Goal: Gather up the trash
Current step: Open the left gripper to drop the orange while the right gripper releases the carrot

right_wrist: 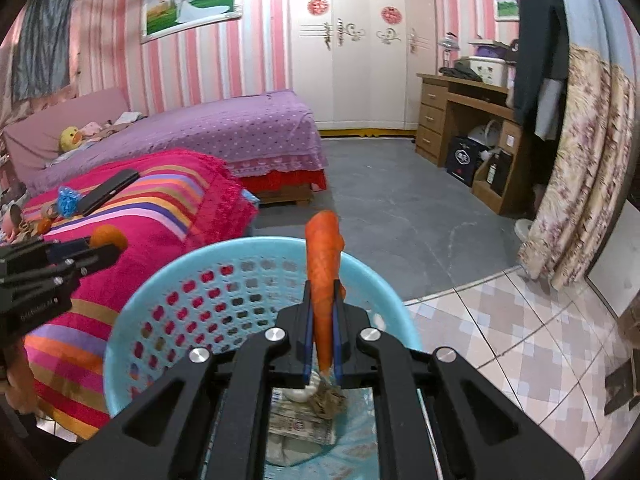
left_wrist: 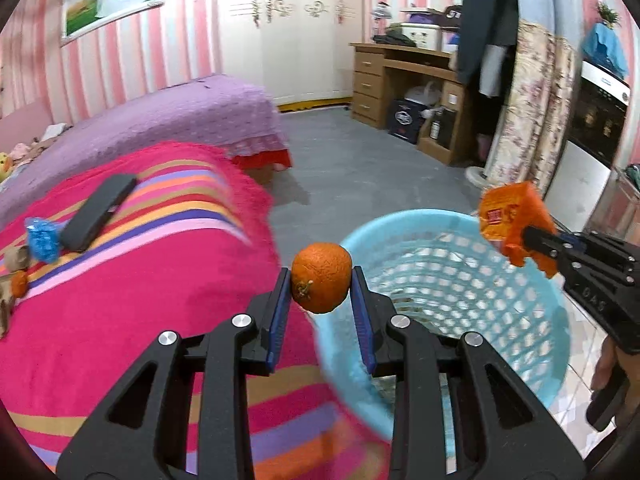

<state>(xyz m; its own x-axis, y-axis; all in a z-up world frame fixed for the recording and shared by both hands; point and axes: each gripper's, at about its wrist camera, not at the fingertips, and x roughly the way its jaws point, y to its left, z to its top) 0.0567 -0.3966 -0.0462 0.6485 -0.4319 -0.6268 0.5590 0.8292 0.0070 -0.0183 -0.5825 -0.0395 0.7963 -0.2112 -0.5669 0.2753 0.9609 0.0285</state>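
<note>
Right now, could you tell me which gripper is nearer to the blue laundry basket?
Right. The right gripper, shut on an orange wrapper, is above the basket's opening. The left gripper, holding the orange, is beside its rim, over the striped blanket.

A home bedroom: purple-covered bed (right_wrist: 224,132), white wardrobe (right_wrist: 360,48), wooden desk (right_wrist: 452,116).

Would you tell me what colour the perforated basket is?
The basket is light blue, clearest in the right wrist view.

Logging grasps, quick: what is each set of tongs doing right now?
Left tongs: closed on the orange.
Right tongs: closed on the orange packet.
</note>
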